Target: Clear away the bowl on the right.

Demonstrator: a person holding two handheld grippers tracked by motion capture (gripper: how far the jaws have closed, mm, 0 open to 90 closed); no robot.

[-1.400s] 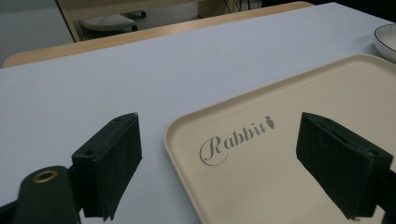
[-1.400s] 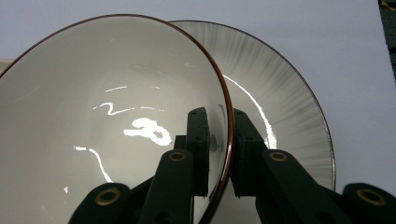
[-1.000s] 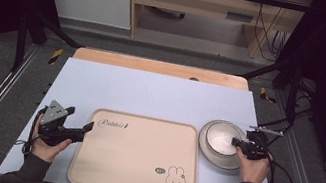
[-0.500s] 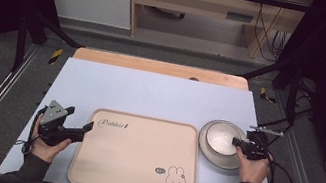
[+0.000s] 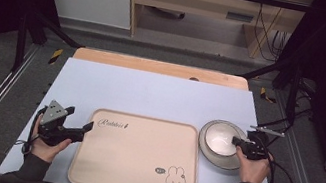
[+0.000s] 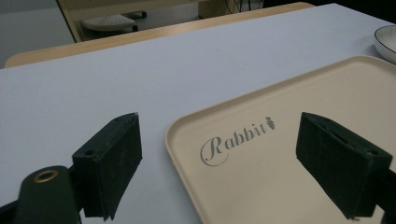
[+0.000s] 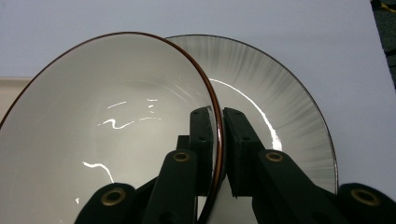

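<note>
Your beige tray [image 5: 137, 155] fills the frame's centre; right of it, your right gripper [image 7: 219, 140] clenches the bowl's [image 7: 107, 135] rim over the plate [image 7: 280, 121]. Left gripper [image 6: 219, 163] gapes.

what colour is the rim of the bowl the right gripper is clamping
A thin reddish-brown rim on the white bowl, clearest in the right gripper view.

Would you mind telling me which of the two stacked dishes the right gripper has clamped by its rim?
The right gripper grips the white bowl with the reddish-brown rim; the grey streaked plate lies beneath it, ungripped.
</note>
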